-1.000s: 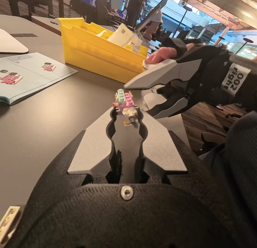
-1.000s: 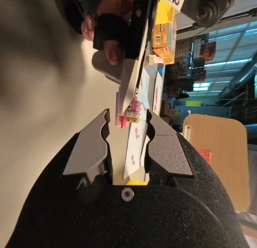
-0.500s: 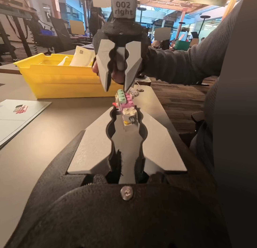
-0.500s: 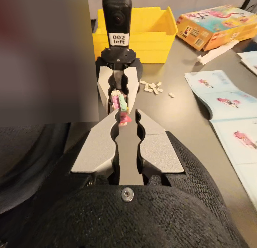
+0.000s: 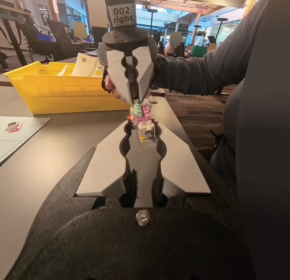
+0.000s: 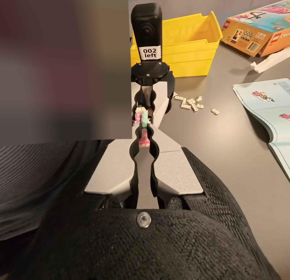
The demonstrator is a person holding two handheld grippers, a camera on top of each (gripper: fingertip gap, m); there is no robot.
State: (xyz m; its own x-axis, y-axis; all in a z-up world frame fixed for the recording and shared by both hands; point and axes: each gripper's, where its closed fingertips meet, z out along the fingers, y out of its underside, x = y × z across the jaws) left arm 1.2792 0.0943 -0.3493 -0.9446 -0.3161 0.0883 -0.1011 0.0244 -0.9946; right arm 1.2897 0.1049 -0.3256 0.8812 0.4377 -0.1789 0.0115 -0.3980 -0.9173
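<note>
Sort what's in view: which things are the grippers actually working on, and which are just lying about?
In hand:
- brick model, clamped by the left gripper
- right gripper, fingertips closed on the model's green brick

Lying about:
- yellow bin
- instruction booklet
- loose white pieces
- orange box

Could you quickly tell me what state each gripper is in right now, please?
Left gripper: closed on the brick model, holding it by its white end.
Right gripper: closed on the green brick at the model's far end.
</note>
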